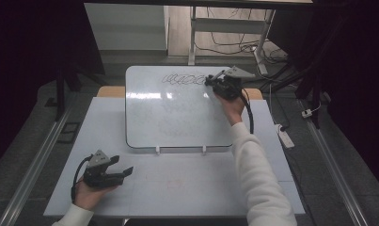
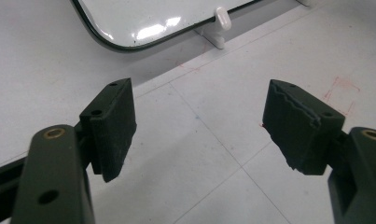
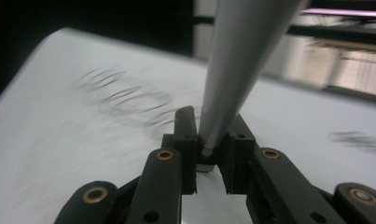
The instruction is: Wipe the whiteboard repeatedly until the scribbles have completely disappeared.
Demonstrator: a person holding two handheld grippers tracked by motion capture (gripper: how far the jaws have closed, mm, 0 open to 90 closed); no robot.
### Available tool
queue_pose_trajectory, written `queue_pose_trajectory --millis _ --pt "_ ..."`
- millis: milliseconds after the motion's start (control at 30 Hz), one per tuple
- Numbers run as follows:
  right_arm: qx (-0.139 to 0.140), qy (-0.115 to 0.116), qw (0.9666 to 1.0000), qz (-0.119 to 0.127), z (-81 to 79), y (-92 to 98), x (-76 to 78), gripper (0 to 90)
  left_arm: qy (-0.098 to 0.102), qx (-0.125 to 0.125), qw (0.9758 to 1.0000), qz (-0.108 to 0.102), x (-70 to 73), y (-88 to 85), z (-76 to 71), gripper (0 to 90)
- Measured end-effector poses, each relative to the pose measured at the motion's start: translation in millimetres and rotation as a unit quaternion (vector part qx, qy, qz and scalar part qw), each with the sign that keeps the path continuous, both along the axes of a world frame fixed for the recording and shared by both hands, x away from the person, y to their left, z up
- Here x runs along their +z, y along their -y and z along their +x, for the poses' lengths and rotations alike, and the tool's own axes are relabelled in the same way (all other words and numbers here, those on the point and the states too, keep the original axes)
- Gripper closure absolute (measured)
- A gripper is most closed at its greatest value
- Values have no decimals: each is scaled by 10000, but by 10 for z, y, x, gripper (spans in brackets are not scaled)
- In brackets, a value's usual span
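A white dry-erase board [image 1: 177, 113] lies on the table, with looping black scribbles [image 1: 182, 79] along its far edge. My right gripper [image 1: 209, 82] is at the right end of those scribbles, shut on a grey marker [image 1: 217, 76] whose tip is on or just above the board. In the right gripper view the marker [image 3: 237, 60] rises from between the closed jaws of the right gripper [image 3: 209, 140], with blurred scribbles [image 3: 125, 98] beyond. My left gripper [image 1: 123, 165] rests at the table's front left, open, with nothing between its pads [image 2: 113, 126].
The board stands on small white feet [image 2: 220, 25] near its front edge [image 1: 177, 147]. Faint red marks [image 2: 339, 93] show on the white tabletop [image 1: 177, 188]. Table legs and cables [image 1: 234, 44] lie on the floor behind the table.
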State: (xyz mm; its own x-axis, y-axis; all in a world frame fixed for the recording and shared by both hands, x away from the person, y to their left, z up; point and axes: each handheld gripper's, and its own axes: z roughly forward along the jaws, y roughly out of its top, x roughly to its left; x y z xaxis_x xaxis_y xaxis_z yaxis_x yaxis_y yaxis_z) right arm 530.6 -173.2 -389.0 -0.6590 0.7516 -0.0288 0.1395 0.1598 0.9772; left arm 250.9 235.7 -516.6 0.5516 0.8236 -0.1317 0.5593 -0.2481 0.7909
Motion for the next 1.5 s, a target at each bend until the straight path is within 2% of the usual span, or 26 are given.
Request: queue_pose_trajectory --millis 33,100,200,267,333,400,467,533,600,633,667,733,767,867,900,967,1067,1133,1167,1233,1267,1300,1333,1367,1433,1500 --pt "-152 5 9998 144 24 51 21 784 6 6 10000 -5 1 -1 0 261" --pt "-202 -16 9995 260 37 70 16 785 2 1 10000 -16 0 -4 7 261" --pt "238 -64 9997 30 -20 -78 -44 784 -4 6 10000 -10 -3 -6 16 261" --pt "319 -4 9994 -105 -23 -147 -37 784 -14 7 10000 -7 -6 -3 21 261" --pt "90 70 9999 45 27 -113 4 785 -13 5 10000 -4 -4 2 13 261" --pt "-50 -20 9993 367 73 -66 14 784 13 7 10000 -20 5 1 2 261" --pt "-65 -25 9993 370 64 -81 -4 785 18 13 10000 -19 7 -3 3 261" --pt "409 -67 9991 51 -29 -231 -89 785 -1 8 10000 -29 1 -11 18 261" --pt "484 2 9987 -142 -64 -264 -94 784 1 16 10000 -23 -1 -9 19 261" --pt "434 -25 9990 -101 -45 -231 -67 784 -1 8 10000 -29 2 -5 10 261" --pt "191 45 9998 -43 -25 -175 -35 784 21 8 10000 -14 6 -3 4 261" --pt "-60 -30 9996 278 24 -62 -8 784 36 -1 10000 -25 14 2 -2 261" --pt "-59 -58 9994 339 21 -56 -23 784 40 0 10000 -28 16 2 0 261" --pt "360 -75 9993 76 -54 -197 -97 784 21 2 10000 -24 9 1 16 261" --pt "410 -54 9991 -4 -72 -237 -110 784 14 0 10000 -15 6 2 19 261" --pt "378 -36 9993 -12 -38 -230 -83 784 18 2 10000 -9 8 7 10 261" --pt "-43 51 9996 291 59 -134 3 785 36 7 10000 -17 14 10 -1 261" --pt "-75 10 9992 396 81 -123 17 785 38 8 10000 -21 20 6 -1 261" --pt "-5 2 9995 322 64 -177 -6 785 38 15 10000 -28 20 4 2 261" --pt "393 -85 9991 160 1 -288 -70 785 20 22 10000 -31 12 -6 14 261" --pt "393 -85 9991 160 1 -288 -70 785 20 22 10000 -31 12 -6 14 261" --pt "554 -95 9984 68 -31 -340 -104 785 17 21 10000 -33 10 -8 16 261" --pt "558 -44 9984 -64 -44 -359 -105 785 19 23 10000 -26 9 -4 14 261" --pt "485 -37 9988 25 -17 -333 -84 785 19 23 10000 -26 9 -4 14 261" --pt "83 66 9997 213 47 -253 -18 785 31 18 10000 -19 14 -1 2 261" --pt "-147 81 9989 430 110 -182 34 785 53 29 10000 -30 21 -1 -5 261"
